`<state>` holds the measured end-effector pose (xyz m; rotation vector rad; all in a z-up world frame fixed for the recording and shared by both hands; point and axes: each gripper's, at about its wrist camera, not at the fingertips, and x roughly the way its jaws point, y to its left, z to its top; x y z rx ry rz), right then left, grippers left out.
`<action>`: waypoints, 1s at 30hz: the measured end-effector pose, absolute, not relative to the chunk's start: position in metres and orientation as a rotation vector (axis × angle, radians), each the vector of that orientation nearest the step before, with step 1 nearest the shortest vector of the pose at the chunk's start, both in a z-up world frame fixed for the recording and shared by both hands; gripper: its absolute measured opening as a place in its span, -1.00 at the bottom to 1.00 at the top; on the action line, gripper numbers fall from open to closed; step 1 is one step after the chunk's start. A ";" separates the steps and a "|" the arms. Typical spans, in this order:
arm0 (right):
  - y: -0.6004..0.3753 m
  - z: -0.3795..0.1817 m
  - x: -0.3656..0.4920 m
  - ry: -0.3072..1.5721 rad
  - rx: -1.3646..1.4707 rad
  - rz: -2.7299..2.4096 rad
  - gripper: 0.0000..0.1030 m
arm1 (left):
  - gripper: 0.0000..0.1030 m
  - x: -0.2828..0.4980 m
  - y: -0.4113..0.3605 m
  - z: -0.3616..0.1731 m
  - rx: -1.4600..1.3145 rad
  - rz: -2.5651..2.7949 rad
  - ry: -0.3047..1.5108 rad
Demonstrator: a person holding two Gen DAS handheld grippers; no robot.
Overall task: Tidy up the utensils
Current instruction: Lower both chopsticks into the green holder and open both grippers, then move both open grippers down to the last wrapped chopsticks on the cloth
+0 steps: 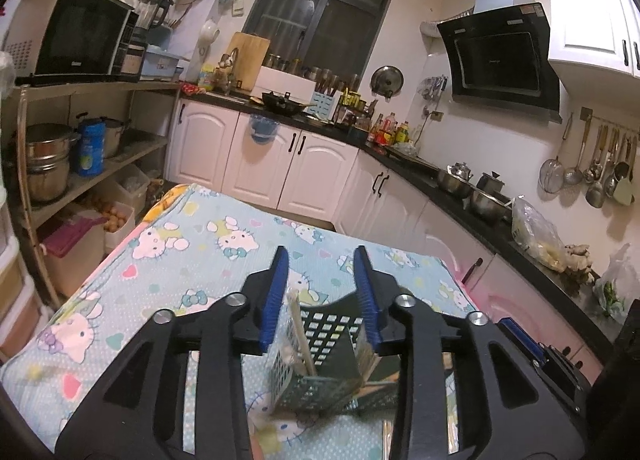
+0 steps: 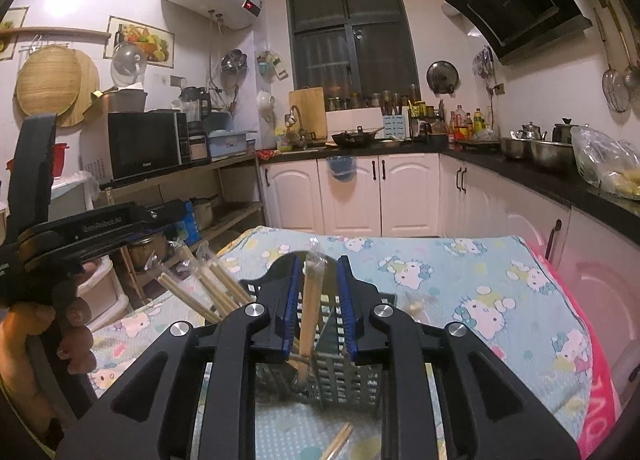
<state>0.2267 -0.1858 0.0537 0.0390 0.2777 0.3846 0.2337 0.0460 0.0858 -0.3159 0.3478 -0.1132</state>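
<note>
A dark green perforated utensil holder (image 1: 320, 364) stands on the Hello Kitty tablecloth (image 1: 192, 260), under and between my left gripper's (image 1: 321, 260) open blue-padded fingers; wrapped chopsticks (image 1: 300, 332) stand in it. In the right wrist view the holder (image 2: 344, 376) sits below my right gripper (image 2: 318, 262), which is open, with a wrapped pair of chopsticks (image 2: 310, 300) standing upright between the pads, its lower end in the holder. More wrapped chopsticks (image 2: 208, 284) lean out of the holder's left side. Another pair (image 2: 338, 440) lies on the cloth in front.
The left hand and its gripper body (image 2: 80, 228) fill the left of the right wrist view. Shelves with a microwave (image 1: 80, 36) and pots stand left of the table. White cabinets and a black counter (image 1: 460, 188) with pots run behind and to the right.
</note>
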 end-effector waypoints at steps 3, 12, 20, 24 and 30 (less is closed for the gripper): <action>-0.189 0.053 0.222 0.287 0.045 0.382 -0.52 | -0.31 0.226 0.048 0.086 -0.324 -0.118 0.355; -0.190 0.052 0.206 0.302 0.044 0.386 -0.13 | 0.18 0.208 0.051 0.082 -0.342 -0.122 0.376; -0.196 0.054 0.190 0.303 0.043 0.386 -0.04 | 0.66 0.191 0.053 0.080 -0.333 -0.124 0.383; -0.200 0.055 0.183 0.303 0.043 0.384 0.01 | 0.71 0.184 0.053 0.078 -0.335 -0.124 0.392; -0.206 0.053 0.170 0.306 0.045 0.385 0.06 | 0.74 0.174 0.053 0.072 -0.329 -0.123 0.406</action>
